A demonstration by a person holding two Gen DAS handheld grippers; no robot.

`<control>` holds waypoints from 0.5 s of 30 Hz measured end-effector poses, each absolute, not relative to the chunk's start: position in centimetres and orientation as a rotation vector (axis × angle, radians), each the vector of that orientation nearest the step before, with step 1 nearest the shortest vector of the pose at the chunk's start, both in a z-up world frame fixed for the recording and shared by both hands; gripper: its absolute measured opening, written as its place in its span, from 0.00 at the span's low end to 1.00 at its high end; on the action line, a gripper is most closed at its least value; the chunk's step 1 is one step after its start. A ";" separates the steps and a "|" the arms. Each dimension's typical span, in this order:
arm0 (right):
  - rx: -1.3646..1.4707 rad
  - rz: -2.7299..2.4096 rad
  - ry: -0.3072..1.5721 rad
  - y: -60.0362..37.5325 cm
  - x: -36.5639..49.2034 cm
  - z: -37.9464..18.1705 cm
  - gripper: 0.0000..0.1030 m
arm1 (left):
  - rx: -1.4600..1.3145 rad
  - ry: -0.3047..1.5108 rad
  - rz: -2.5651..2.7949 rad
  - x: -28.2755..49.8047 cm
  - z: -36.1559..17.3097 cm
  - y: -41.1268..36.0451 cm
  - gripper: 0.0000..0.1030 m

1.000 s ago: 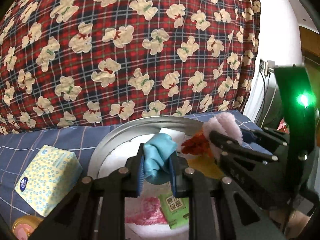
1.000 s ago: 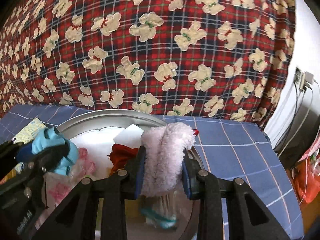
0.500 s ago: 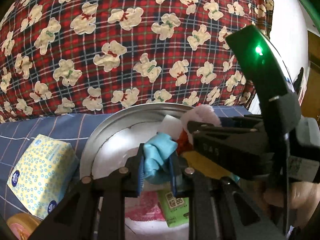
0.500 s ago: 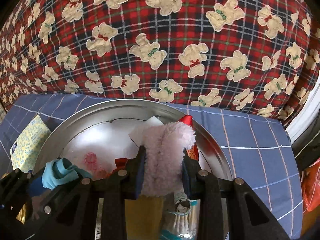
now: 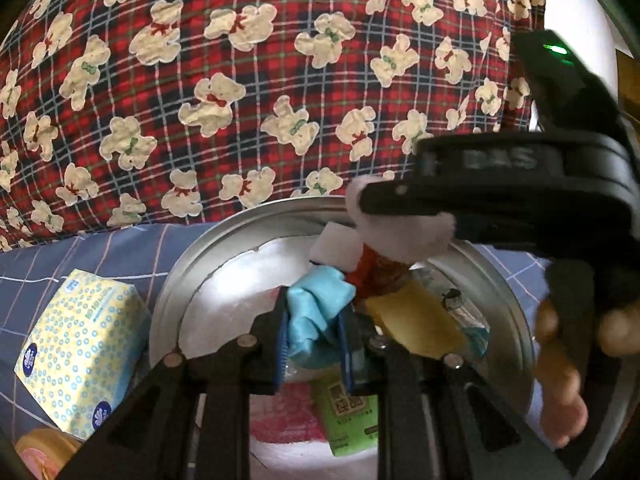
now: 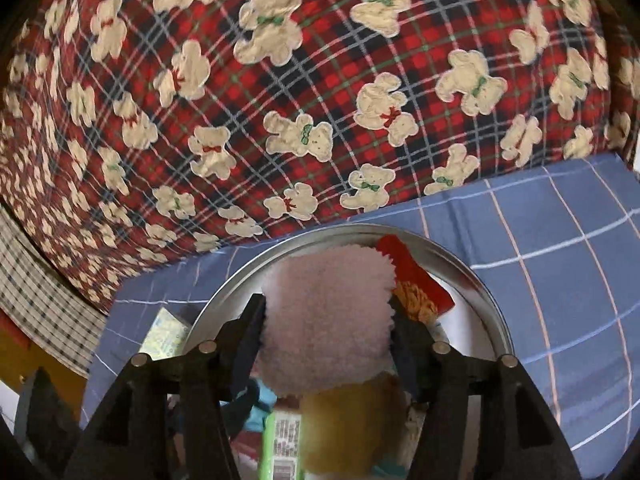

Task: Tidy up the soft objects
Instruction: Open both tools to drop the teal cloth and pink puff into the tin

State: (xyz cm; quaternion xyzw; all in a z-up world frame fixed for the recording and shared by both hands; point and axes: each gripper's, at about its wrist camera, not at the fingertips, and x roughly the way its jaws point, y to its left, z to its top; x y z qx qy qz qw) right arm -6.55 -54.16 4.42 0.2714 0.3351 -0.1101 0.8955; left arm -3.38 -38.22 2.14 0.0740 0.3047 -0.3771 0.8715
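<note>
My left gripper (image 5: 314, 330) is shut on a light blue cloth (image 5: 316, 312) and holds it over a round metal tray (image 5: 176, 268). My right gripper (image 6: 326, 328) is shut on a fluffy pink cloth (image 6: 326, 328), which also shows in the left wrist view (image 5: 400, 236), above the tray's far side (image 6: 472, 280). In the tray lie a red packet (image 6: 416, 276), a yellow sponge (image 5: 416, 324), a green packet (image 5: 348, 412), a pink packet (image 5: 280, 420) and a white block (image 5: 332, 246).
A yellow tissue pack (image 5: 76, 348) lies left of the tray on the blue checked sheet (image 6: 560, 248). A big red plaid bear-print cushion (image 5: 240, 80) stands just behind the tray. A round tin (image 5: 40, 452) sits at the lower left.
My right gripper with the pink cloth has swung left and higher across the tray. My left gripper has edged closer to the tray with the blue cloth.
</note>
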 end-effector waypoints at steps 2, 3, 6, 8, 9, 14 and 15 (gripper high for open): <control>0.567 -0.245 0.663 -53.9 -7.8 4.4 0.59 | 0.163 0.657 -0.792 -3.1 2.0 -38.6 0.19; 0.567 -0.265 0.639 -53.7 -8.7 4.4 0.59 | 0.172 0.672 -0.793 -2.9 2.0 -38.9 0.24; 0.533 -0.312 0.567 -53.2 -11.2 4.7 0.59 | 0.189 0.666 -0.783 -3.2 2.1 -39.0 0.71; 0.513 -0.338 0.514 -52.9 -12.8 4.8 0.60 | 0.157 0.627 -0.782 -3.8 2.8 -38.3 1.00; 0.514 -0.349 0.481 -52.7 -13.6 4.7 0.65 | 0.143 0.595 -0.771 -4.3 3.1 -38.0 1.00; 0.581 -0.319 0.316 -51.9 -16.6 4.0 0.73 | 0.196 0.522 -0.731 -5.5 3.3 -37.5 1.00; 0.601 -0.310 0.313 -51.8 -16.7 3.6 0.73 | 0.201 0.509 -0.716 -5.7 3.1 -37.3 1.00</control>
